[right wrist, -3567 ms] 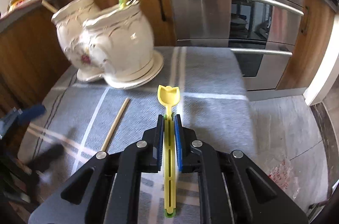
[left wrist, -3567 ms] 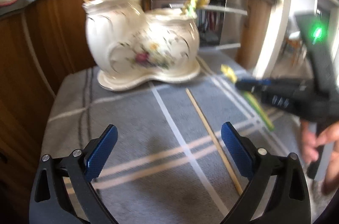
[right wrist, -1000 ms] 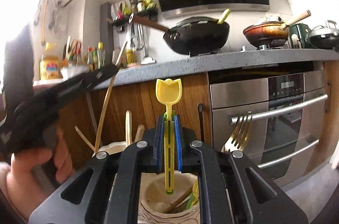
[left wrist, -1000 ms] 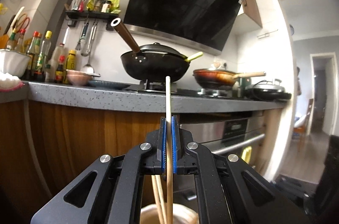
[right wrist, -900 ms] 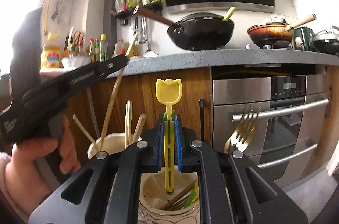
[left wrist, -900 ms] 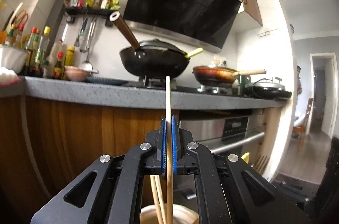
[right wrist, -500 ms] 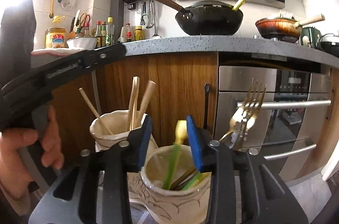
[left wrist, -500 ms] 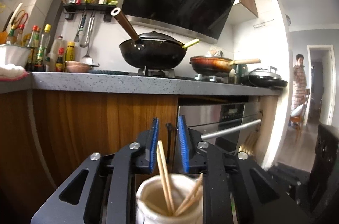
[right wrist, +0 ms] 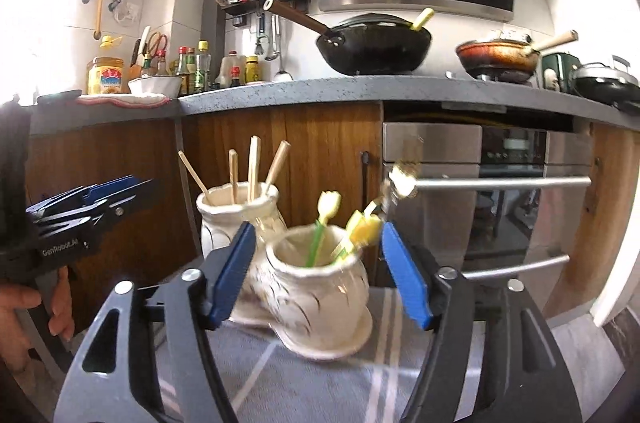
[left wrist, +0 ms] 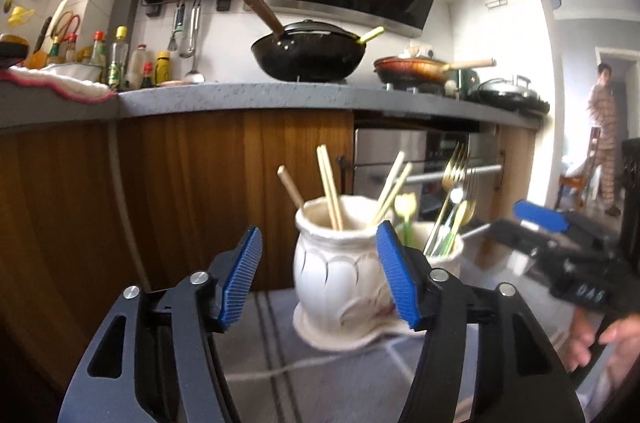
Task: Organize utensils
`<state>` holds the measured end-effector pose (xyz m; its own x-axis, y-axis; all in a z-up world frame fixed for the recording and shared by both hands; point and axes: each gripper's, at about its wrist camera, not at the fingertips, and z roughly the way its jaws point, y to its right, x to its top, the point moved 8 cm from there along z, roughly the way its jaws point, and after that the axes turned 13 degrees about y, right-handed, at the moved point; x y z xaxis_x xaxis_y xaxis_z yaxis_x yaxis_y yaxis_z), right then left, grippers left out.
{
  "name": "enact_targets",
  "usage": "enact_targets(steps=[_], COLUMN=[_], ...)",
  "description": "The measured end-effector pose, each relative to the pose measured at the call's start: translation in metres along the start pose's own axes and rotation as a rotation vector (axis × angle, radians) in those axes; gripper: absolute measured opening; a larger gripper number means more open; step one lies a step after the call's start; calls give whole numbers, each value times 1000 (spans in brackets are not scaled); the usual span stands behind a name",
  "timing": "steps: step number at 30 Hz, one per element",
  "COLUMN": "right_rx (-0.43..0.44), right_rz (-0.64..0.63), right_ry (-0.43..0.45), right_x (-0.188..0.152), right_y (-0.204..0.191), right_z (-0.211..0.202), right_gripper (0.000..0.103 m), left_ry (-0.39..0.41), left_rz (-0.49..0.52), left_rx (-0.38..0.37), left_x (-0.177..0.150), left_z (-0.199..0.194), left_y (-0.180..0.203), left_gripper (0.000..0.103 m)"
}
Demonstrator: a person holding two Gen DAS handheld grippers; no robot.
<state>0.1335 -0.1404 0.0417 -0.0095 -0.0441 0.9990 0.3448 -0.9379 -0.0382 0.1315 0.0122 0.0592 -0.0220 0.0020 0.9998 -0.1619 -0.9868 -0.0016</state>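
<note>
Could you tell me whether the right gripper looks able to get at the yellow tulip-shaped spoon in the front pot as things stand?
Probably yes. The right gripper is open, facing the front pot, and the spoon sticks up above the rim with nothing blocking it.

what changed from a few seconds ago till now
The left gripper picked a chopstick off the cloth and let it go into the taller pot, where it now stands among the chopsticks. The right gripper carried the yellow tulip utensil up and dropped it into the round pot. Both jaws are now open and empty, drawn back. The holder kept its place on the cloth.
</note>
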Motion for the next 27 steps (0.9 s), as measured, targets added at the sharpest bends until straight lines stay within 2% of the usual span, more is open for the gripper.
enact_targets(steps=[8, 13, 19, 27], right_rx=[-62, -55, -49, -57], right_rz=[15, -12, -33, -18], right_ry=[-15, -21, -27, -45], right_x=[-17, -26, -33, -35], right_y=[12, 5, 0, 5], right_z=[-14, -13, -9, -6], right_gripper=[85, 93, 96, 97], left_ry=[6, 16, 21, 1], left_rz=[7, 28, 22, 9], left_rx=[32, 23, 24, 22], left_x=[-13, -19, -24, -33], left_z=[-11, -12, -12, -8], left_y=[-7, -6, -9, -9], left_gripper=[76, 83, 93, 95])
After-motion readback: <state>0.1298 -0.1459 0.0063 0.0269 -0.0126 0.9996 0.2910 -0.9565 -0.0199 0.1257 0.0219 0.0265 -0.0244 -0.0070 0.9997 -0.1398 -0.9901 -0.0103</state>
